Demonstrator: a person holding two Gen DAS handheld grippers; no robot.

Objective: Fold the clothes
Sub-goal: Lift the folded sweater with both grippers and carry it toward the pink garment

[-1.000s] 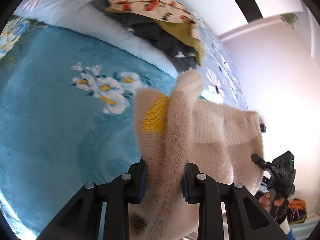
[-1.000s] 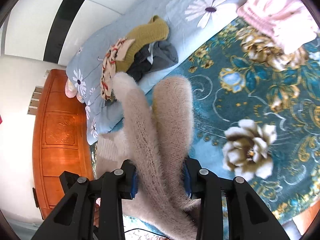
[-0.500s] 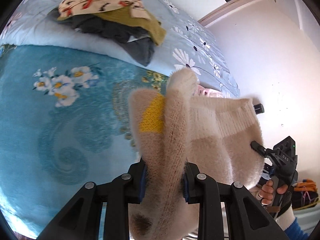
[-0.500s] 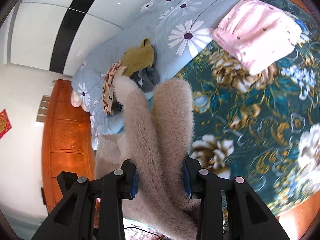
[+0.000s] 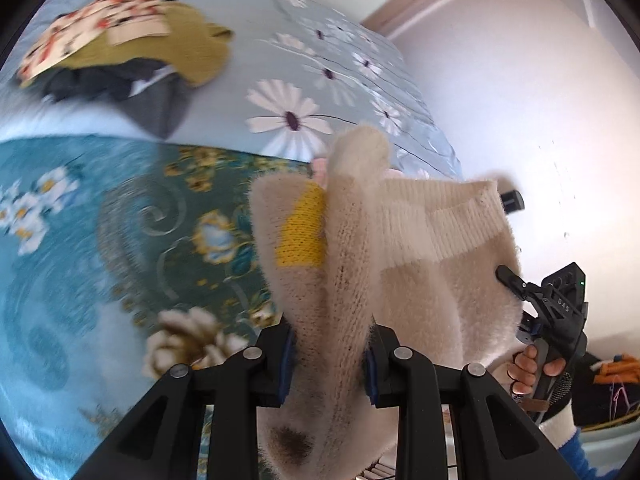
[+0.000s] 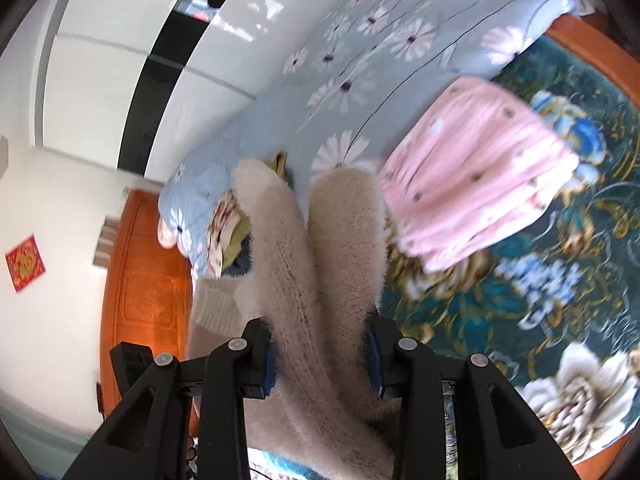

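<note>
With both your left gripper (image 5: pixel 326 354) and right gripper (image 6: pixel 320 354) clamped on the fluffy cream knit sweater (image 5: pixel 352 240) mid-frame, keep it taut and lower evenly onto the teal floral blanket (image 5: pixel 120 220).

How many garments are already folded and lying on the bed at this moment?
1: the folded pink garment lies on the teal floral blanket. The fuzzy cream sweater is held up by the left gripper and right gripper; the pile looks unfolded.
</note>
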